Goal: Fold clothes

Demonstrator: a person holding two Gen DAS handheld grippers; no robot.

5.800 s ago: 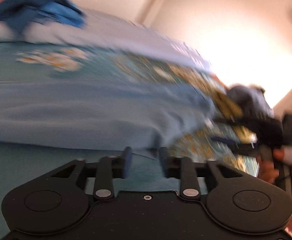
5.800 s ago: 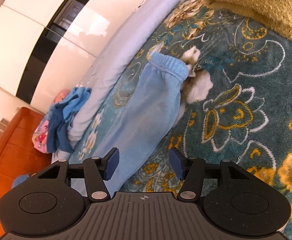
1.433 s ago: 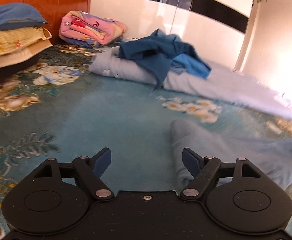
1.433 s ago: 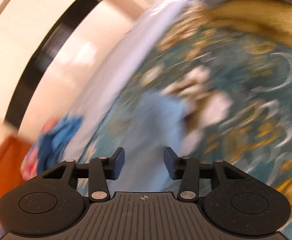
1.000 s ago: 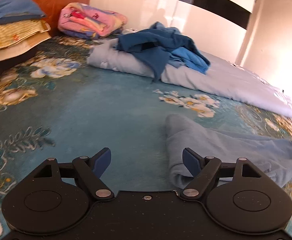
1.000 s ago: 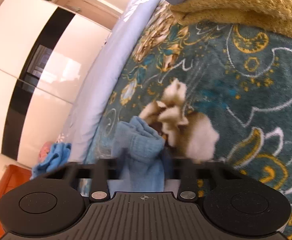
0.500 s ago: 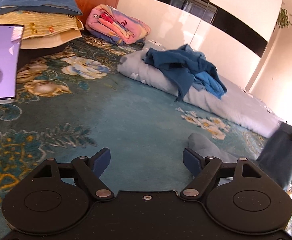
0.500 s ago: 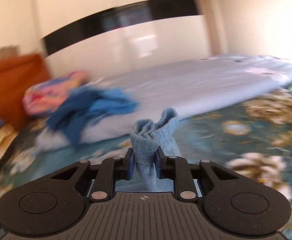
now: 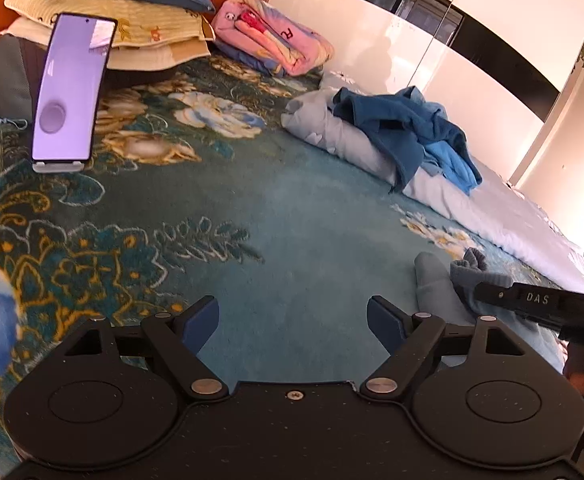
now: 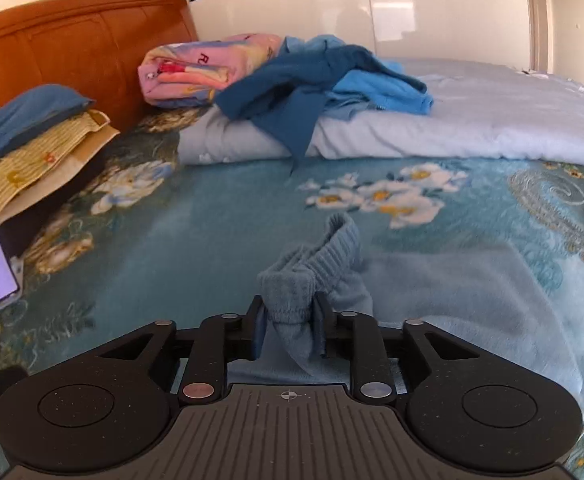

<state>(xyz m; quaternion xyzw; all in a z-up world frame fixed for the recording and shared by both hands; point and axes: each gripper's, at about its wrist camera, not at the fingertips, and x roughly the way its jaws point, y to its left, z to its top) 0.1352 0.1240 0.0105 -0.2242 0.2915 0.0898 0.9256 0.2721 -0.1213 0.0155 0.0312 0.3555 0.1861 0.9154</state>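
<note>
**While the cuffed end is carried over, the fold is only half made**

As the right gripper (image 10: 287, 326) brings the ribbed cuff of the light blue trousers (image 10: 432, 300) across the garment, the step in hand looks like folding the legs over lengthwise. Its jaws are opening, yet the bunched cuff sits between them and the pads appear to press on it. The left gripper (image 9: 294, 322) stands wide apart with nothing between its fingers, over bare bedspread.

Largest first: one teal floral bedspread (image 10: 195, 216) carries everything. One pale blue folded quilt (image 10: 472, 128) lies at twelve to two o'clock in the right wrist view, with one heap of unfolded blue clothes (image 10: 324, 76) on its near end; how many garments are in it cannot be told. At nine to ten o'clock sit three stacked pillows (image 10: 31, 136), and at eleven o'clock one pink rolled blanket (image 10: 195, 70). The trousers lie at four o'clock, just beyond the right gripper. One phone (image 9: 69, 92) stands on a stand at ten o'clock in the left wrist view.

Next, judging from this, the cuff needs laying flat on the waist end, released cleanly, and the free gripper pinning or smoothing the crease.
</note>
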